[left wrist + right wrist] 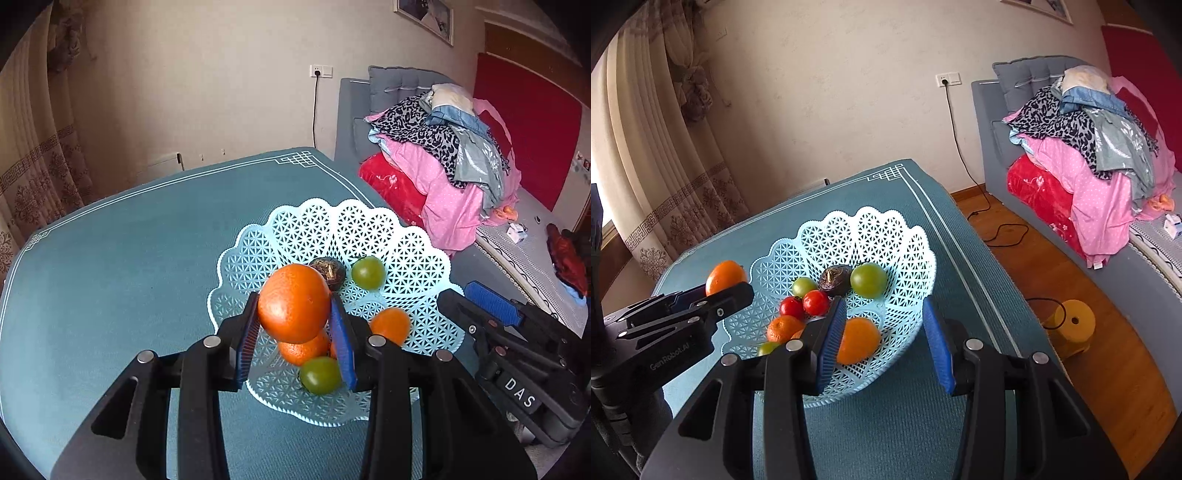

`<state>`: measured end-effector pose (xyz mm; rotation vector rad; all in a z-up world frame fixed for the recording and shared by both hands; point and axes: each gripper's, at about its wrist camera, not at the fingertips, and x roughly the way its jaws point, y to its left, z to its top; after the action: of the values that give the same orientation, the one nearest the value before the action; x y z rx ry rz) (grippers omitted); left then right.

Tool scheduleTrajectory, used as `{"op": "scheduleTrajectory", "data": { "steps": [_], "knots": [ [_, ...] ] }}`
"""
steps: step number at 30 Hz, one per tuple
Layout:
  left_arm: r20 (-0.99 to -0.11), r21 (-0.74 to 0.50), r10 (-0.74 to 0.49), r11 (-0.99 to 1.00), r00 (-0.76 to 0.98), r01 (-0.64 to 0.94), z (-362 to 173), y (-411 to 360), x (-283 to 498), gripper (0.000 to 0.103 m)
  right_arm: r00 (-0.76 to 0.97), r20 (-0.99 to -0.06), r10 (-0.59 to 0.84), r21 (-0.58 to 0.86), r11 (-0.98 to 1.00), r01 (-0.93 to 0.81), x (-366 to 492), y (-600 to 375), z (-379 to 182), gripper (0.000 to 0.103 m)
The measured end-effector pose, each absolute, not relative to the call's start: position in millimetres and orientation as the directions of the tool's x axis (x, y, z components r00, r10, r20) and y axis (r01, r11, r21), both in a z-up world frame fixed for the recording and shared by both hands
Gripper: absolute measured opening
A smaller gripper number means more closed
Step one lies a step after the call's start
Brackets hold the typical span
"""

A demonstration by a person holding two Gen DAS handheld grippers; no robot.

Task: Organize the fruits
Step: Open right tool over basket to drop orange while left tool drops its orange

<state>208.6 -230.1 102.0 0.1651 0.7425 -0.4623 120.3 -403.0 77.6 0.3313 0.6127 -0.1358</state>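
Left gripper: my left gripper (295,332) is clamped on the large orange (293,302), one blue pad on each flank, and the fruit bulges out past the fingertips.
Where the orange is: it hangs above the near left part of the basket (424,266), not touching anything below; from the right wrist view it sits at the basket's left rim.
Right gripper: my right gripper (884,339) stands wide apart and holds nothing, its left pad (831,343) just in front of a small orange (858,339) lying in the bowl.
Below my load: directly under the held orange I see another mandarin (303,349) and a green tomato (319,374); ahead of the fingertips lie a dark wrinkled fruit (328,273) and a second green tomato (367,272).
Other contents: the right wrist view also shows two red tomatoes (805,304) further in, beside the left pad's tip.
Step, as I judge it: placing this orange into the basket.
How I do it well: I carry it forward past the fruit under me to bare lattice, lower until it nearly rests, then part the pads slowly.
Risk: dropping from this height could bruise the tomato or send round fruit rolling over the scalloped rim onto the teal tablecloth (129,258).
Right side: I keep it clear of the left's path.
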Motion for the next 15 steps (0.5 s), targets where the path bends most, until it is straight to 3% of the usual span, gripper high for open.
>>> {"op": "scheduleTrajectory", "data": {
  "steps": [15],
  "knots": [
    [-0.705,-0.033,-0.387,0.855,0.594,0.517,94,-263,216,0.038,0.811,-0.585,-0.026,0.258,0.942,0.216,120,-405,80,0.043]
  ]
}}
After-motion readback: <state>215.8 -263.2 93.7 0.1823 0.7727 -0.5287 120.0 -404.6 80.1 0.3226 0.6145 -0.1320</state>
